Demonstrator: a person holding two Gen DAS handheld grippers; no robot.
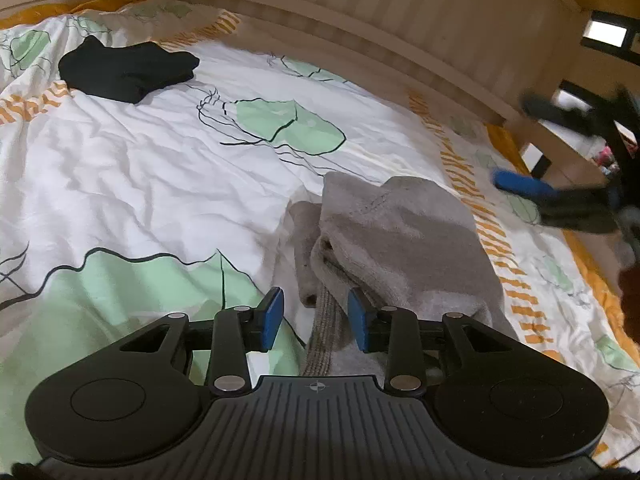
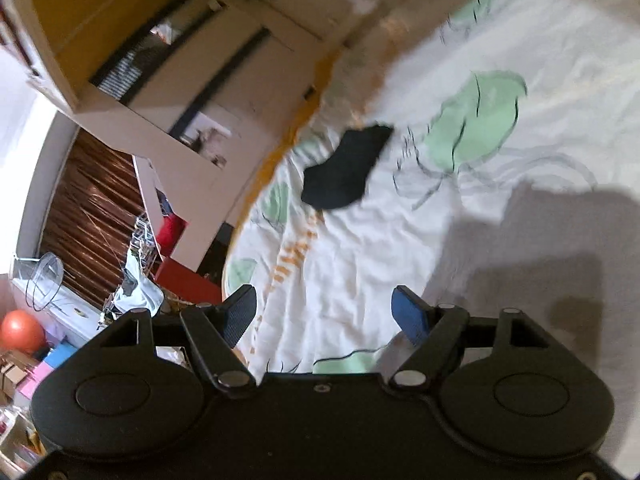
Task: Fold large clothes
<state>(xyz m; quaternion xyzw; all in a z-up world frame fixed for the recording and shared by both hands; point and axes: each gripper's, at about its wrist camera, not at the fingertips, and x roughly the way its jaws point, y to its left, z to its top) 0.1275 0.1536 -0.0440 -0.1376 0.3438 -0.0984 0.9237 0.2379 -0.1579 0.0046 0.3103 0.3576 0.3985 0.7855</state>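
A grey garment [image 1: 392, 236] lies folded into a thick bundle on the bed, right of centre in the left wrist view. Its ribbed hem [image 1: 324, 320] runs down between the fingers of my left gripper [image 1: 316, 318]. The blue pads stand a little apart, and sheet shows between the left pad and the hem. My right gripper [image 1: 536, 148] hovers blurred beyond the bundle's right side, jaws wide, nothing in them. In its own view the right gripper [image 2: 326, 312] is open over bare sheet, with a blurred grey patch [image 2: 540, 264] to the right. A folded black garment [image 1: 128, 68] [image 2: 348, 168] lies farther off.
The white duvet [image 1: 140, 180] with green leaf prints and orange stripes covers the bed. A pale wooden bed frame [image 1: 400, 20] curves along the far side. Past the bed's edge stand shelves [image 2: 132, 80], a red box [image 2: 188, 284], an orange ball [image 2: 20, 332] and clutter.
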